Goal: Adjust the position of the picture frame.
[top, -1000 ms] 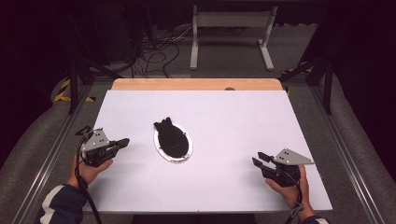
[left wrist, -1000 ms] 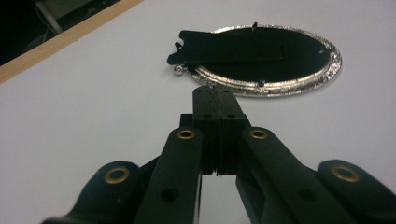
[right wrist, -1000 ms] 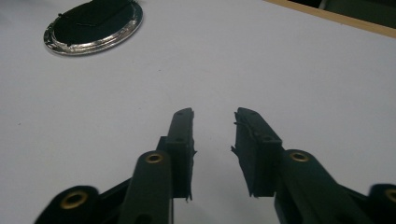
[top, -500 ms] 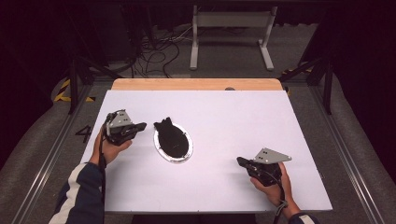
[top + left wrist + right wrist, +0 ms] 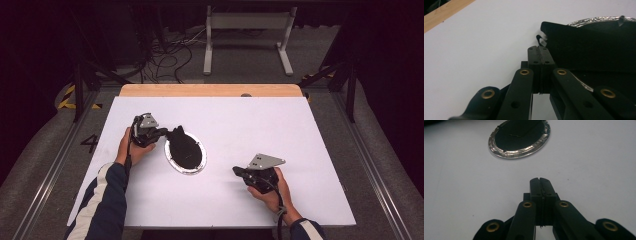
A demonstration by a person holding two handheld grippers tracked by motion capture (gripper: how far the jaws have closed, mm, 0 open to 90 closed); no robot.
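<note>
An oval silver-rimmed dish (image 5: 193, 171) lies left of the white table's middle, with a black object (image 5: 184, 149) lying in it. The object's narrow end pokes over the rim at the upper left. My left gripper (image 5: 167, 132) is shut, its tips right at that narrow end; whether they touch it I cannot tell. In the left gripper view the closed left gripper (image 5: 539, 47) sits just before the black object (image 5: 586, 50) and the dish rim (image 5: 594, 19). My right gripper (image 5: 235, 171) is shut and empty, to the right of the dish. In the right gripper view the right gripper (image 5: 540, 179) points at the dish (image 5: 519, 155).
A wooden strip (image 5: 210, 90) borders the table's far edge. Metal rails (image 5: 372, 175) run along both sides. Cables (image 5: 170, 55) and a white stand (image 5: 247, 22) lie on the floor beyond. The right half of the tabletop (image 5: 300, 140) is bare white.
My left hand has moved right and away from me, up to the black object's end. My right hand has slid left toward the dish.
</note>
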